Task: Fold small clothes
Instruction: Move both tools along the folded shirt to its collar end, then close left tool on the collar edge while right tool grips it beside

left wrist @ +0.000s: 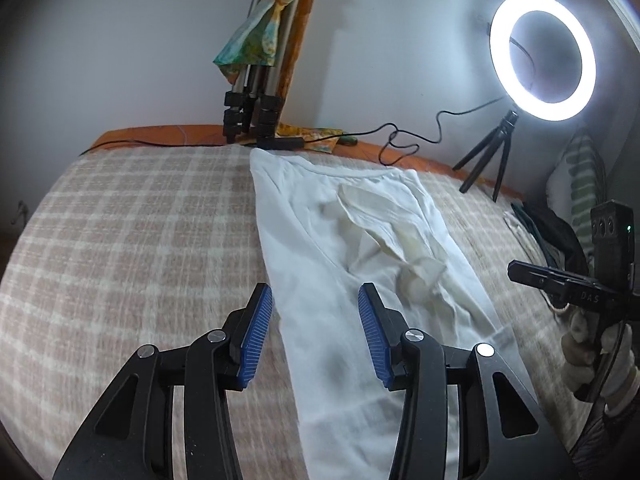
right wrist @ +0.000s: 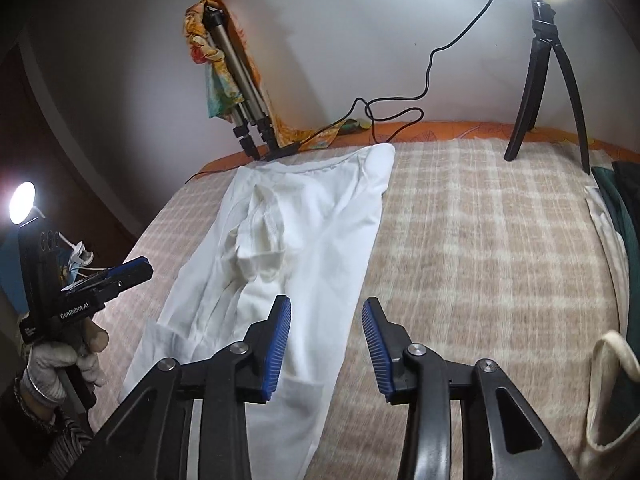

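A white shirt (left wrist: pixel 360 248) lies on the checked blanket (left wrist: pixel 140 232), folded into a long strip with a sleeve tucked on top. It runs from the far edge of the bed toward me. My left gripper (left wrist: pixel 315 292) hovers open above the shirt's near left edge, its blue pads (left wrist: pixel 256 336) holding nothing. My right gripper (right wrist: pixel 328 304) is open too, above the near right edge of the shirt (right wrist: pixel 304 240), with nothing between its pads. A gloved hand (right wrist: pixel 60 364) holds the left gripper (right wrist: pixel 144 270) at the bed's left side.
A lit ring light (left wrist: pixel 542 56) on a small black tripod stands at the far right of the bed. A silver tripod (left wrist: pixel 256 92) draped with colourful cloth leans on the wall, with a black cable (left wrist: pixel 400 140) beside it. Dark clothes (right wrist: pixel 624 208) and a cream garment (right wrist: pixel 608 392) lie at the right edge.
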`<state>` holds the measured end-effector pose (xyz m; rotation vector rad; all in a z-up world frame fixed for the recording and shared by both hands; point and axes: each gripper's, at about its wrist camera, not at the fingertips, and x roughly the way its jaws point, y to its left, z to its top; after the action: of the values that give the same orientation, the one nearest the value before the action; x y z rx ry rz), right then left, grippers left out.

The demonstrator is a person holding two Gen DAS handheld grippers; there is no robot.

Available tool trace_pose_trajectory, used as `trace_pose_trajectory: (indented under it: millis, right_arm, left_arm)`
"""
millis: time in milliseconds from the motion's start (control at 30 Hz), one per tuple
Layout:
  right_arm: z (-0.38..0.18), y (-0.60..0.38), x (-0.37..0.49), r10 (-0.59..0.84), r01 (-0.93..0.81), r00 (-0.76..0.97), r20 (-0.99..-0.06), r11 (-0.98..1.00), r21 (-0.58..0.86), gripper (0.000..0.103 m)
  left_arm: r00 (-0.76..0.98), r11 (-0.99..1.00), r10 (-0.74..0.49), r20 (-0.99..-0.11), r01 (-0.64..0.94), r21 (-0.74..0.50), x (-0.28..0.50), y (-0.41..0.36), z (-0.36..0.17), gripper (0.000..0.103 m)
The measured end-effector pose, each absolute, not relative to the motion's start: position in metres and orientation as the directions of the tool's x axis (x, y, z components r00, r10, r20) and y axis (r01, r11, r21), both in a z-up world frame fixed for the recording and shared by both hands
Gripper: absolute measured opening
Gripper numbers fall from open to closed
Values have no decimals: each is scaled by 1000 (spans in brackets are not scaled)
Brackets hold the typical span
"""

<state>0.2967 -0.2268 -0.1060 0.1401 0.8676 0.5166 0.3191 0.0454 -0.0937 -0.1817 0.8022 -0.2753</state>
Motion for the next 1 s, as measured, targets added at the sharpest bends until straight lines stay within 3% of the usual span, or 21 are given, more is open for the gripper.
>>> trace_pose_trajectory:
  millis: [267,467,667,900,1000]
  right_arm:
    - [-116,-232,362,493,-344,511,-704,868,358,40]
    - [-115,-218,401,514,-372,494,-701,854,365,40]
    - [-121,-205,433,542,-389,485,-686,837,386,40]
    - [-139,-201,469,513,-358,447,-733,853,378,37]
    - [-141,-199,480,503,-351,442,-742,859,373,33]
  left_arm:
    - [640,933,-335,-691,123,-339,375,74,-112,44]
    - [641,943,-323,-697,152,-297,407,79,-121,44]
    - [637,927,-365,-680,176,-333,438,79,-129,44]
    - [603,916,-390,-696,173,-363,476,75,-141,43]
    - [605,934,-348,-716,156,-322,489,73,-140,43]
